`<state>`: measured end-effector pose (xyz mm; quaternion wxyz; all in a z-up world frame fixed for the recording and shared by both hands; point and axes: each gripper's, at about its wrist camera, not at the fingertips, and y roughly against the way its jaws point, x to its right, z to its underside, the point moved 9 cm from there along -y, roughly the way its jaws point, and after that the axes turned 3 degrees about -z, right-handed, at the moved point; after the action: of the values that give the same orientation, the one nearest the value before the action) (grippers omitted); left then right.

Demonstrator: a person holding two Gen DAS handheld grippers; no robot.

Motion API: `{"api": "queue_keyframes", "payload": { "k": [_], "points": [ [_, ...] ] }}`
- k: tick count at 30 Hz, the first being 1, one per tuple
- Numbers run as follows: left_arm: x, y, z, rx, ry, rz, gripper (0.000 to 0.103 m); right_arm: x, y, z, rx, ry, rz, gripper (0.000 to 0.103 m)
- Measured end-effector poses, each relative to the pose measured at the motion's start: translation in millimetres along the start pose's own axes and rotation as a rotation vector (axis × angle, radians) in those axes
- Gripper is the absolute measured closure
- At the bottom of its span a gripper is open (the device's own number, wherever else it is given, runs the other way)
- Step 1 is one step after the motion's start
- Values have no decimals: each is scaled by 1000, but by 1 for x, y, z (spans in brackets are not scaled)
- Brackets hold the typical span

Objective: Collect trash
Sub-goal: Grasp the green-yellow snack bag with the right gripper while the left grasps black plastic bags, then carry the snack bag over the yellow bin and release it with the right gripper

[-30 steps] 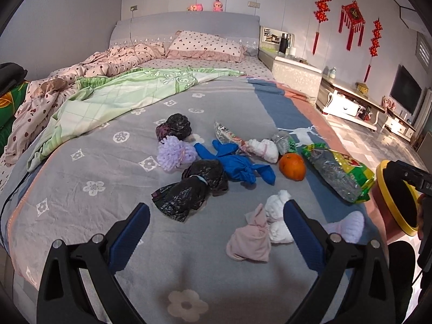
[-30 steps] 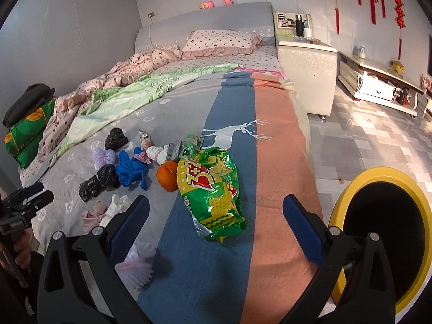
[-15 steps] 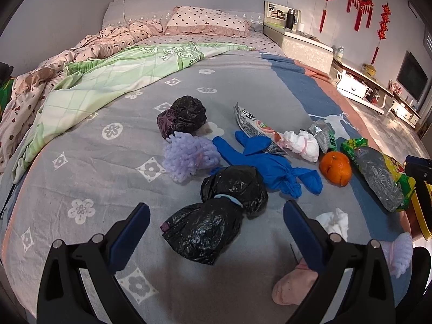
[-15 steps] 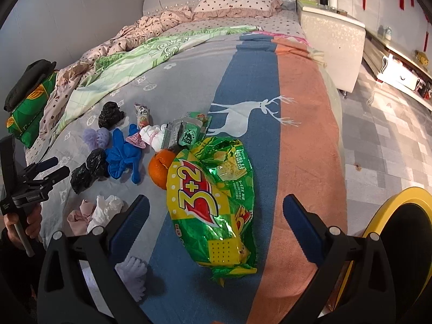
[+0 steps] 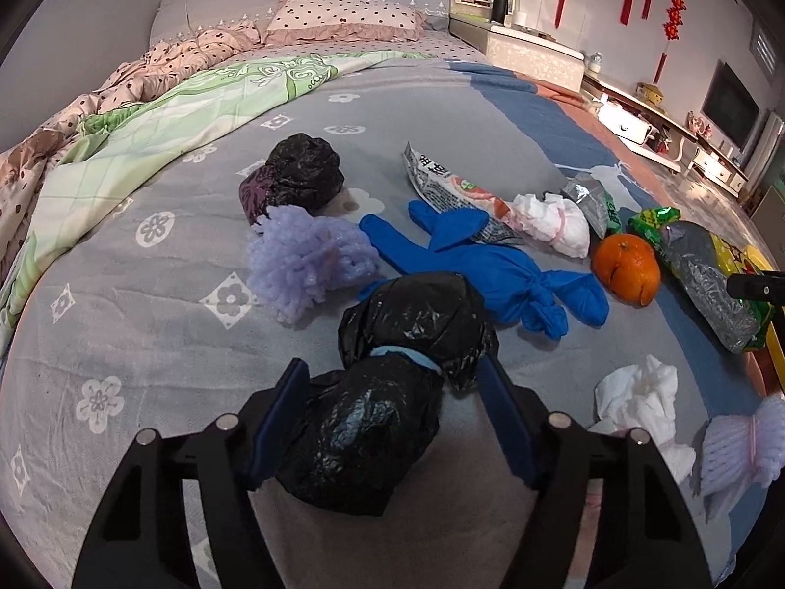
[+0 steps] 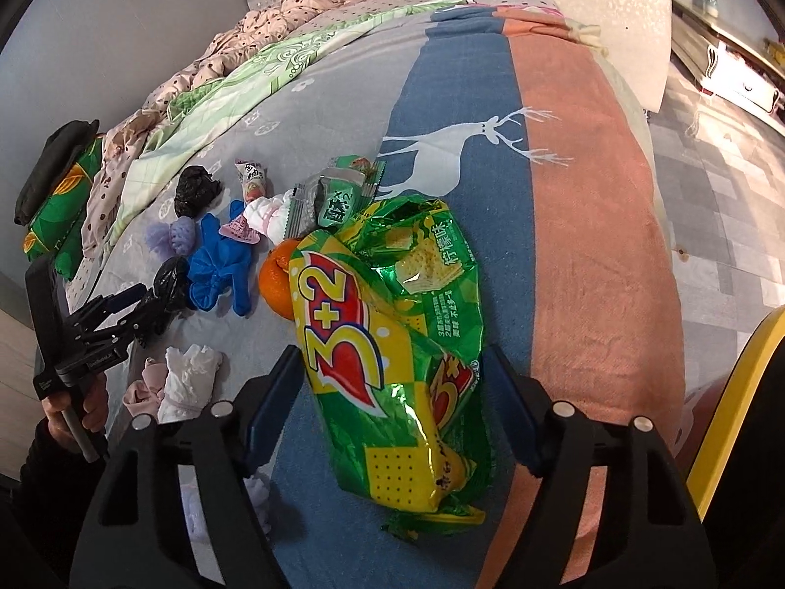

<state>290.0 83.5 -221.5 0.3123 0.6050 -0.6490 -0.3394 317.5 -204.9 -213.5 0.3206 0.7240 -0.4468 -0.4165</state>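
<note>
**Both your tongs straddle trash on the bed, jaws closing in.**

The bed (image 5: 147, 294) fills both views, its trash strewn in one loose heap mid-frame so either hand can reach it. Your right tongs (image 6: 392, 402) sit low centre around the green snack bag (image 6: 392, 343), the biggest piece; the jaws have just been narrowing but stand just beside its edges, not yet pressing, as far as I can tell. The yellow bin (image 6: 726, 392) waits at the right edge, likely why that bag goes first. Your left tongs (image 5: 392, 412) flank the tied black bag (image 5: 387, 392), also closing; whether the pads bite yet, I cannot tell. Crowding it above: blue glove (image 5: 490, 270), purple foam net (image 5: 304, 260), orange (image 5: 625, 267). White tissue (image 5: 638, 402) lies lower right, clear of the grasp.
</note>
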Motion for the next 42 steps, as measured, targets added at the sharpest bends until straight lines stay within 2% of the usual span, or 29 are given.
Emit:
{"api": "queue_keyframes", "payload": {
  "k": [3, 5, 9, 12, 21, 27, 34, 42],
  "points": [
    [6, -4, 4, 0, -30, -10, 58, 3, -2, 3, -3, -8, 2, 56],
    [9, -5, 4, 7, -40, -13, 62, 3, -3, 6, -12, -5, 1, 62],
    [10, -4, 5, 18, -46, -16, 72, 5, -1, 9, -2, -13, 8, 79],
    [8, 3, 4, 31, -34, -10, 73, 3, 5, 12, 13, -18, 9, 83],
    [2, 44, -6, 101, 6, 3, 73, -10, 47, 14, 90, 4, 4, 84],
    [11, 81, -20, 165, 12, -1, 73, -25, 85, 14, 150, 29, -6, 84],
    [43, 125, -41, 240, 1, 27, 73, -28, 135, 13, 227, 29, -7, 84],
    [107, 163, -70, 312, -50, 81, 73, -3, 199, 16, 315, -10, 32, 84]
  ]
}}
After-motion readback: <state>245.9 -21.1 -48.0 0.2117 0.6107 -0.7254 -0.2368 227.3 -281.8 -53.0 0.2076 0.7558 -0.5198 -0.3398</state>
